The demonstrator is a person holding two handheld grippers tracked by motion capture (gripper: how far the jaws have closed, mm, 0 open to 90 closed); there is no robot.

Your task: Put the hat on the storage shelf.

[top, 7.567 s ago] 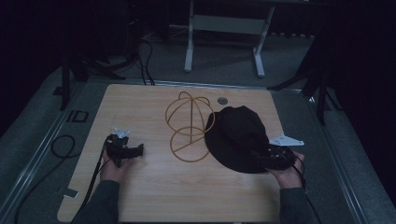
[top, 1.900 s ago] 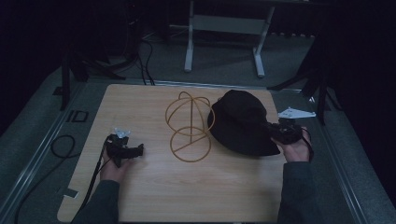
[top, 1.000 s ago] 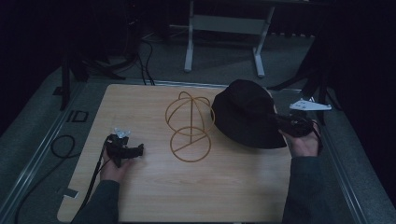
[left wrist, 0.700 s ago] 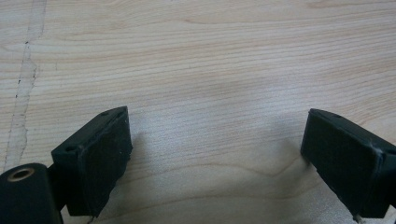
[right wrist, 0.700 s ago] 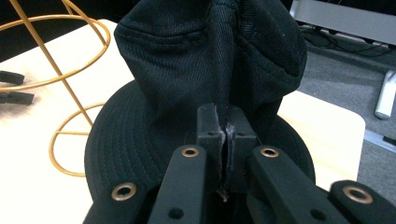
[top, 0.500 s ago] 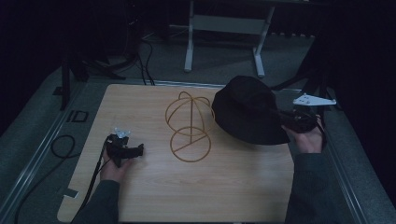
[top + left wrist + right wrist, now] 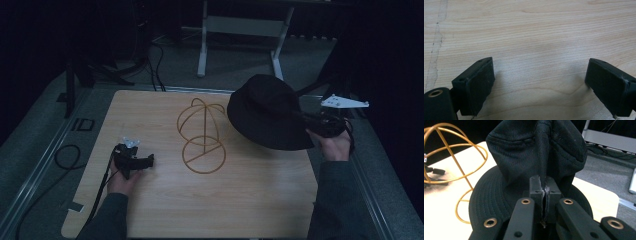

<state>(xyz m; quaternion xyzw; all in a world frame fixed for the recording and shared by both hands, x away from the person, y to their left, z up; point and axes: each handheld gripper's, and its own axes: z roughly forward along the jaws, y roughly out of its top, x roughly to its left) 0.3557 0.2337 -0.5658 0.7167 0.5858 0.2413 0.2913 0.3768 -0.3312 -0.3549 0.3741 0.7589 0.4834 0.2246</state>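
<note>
A black bucket hat (image 7: 267, 112) hangs lifted over the table's right side, tilted, with my right gripper (image 7: 314, 122) shut on its fabric. In the right gripper view the jaws pinch a fold of the hat (image 7: 536, 152) at my right gripper (image 7: 544, 192). A gold wire hat stand (image 7: 202, 132) rests on the wooden table (image 7: 150, 200) at its middle, left of the hat, and its wire dome (image 7: 451, 150) appears at the left of that view. My left gripper (image 7: 145, 161) rests low at the table's left, open, its pads (image 7: 477, 85) wide apart over bare wood.
A black cable (image 7: 65, 155) loops on the floor left of the table. A white metal frame (image 7: 240, 25) stands beyond the far edge. The table's near half is bare wood.
My right gripper has raised the hat off the table and carried it back and to the right, tilting it. The left gripper has stayed still.
</note>
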